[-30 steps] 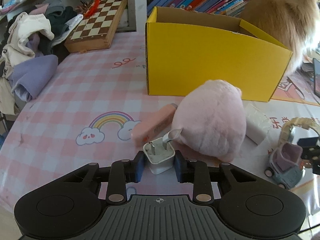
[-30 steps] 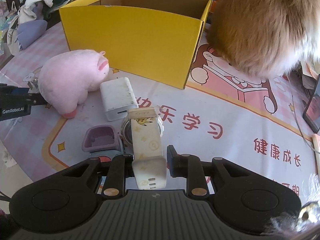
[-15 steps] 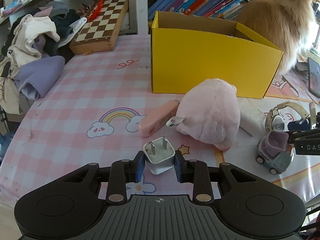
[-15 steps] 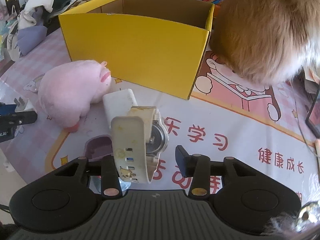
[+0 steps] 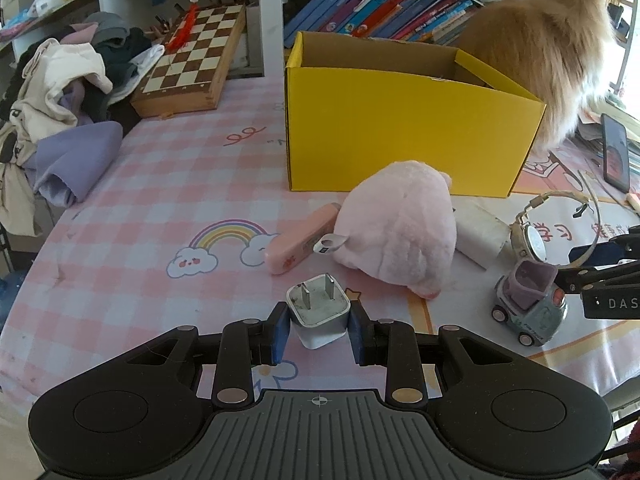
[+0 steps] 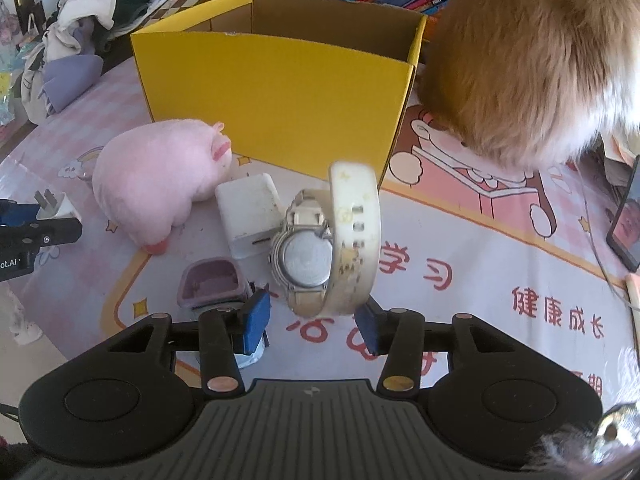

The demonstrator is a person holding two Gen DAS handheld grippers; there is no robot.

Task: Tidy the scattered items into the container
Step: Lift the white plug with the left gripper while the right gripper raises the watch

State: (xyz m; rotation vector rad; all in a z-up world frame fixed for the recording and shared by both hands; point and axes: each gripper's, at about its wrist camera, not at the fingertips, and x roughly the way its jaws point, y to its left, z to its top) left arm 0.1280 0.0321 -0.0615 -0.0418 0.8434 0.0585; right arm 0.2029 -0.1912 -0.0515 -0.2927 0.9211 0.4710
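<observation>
The left gripper (image 5: 319,330) is level and low over the table, its blue pads (image 5: 280,330) pressed against both sides of a small white charger plug (image 5: 319,316) (prongs pointing up and away). The right gripper (image 6: 312,322) has its jaws spread wide, a cream wristwatch (image 6: 326,250) between them, its strap against the right pad (image 6: 369,326) only.

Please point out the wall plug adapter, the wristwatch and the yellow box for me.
wall plug adapter (image 5: 319,312): left wrist view, on its white top face below the prongs.
wristwatch (image 6: 306,258): right wrist view, on the metal case back.
yellow box (image 6: 280,100): right wrist view, on its near outer wall.
</observation>
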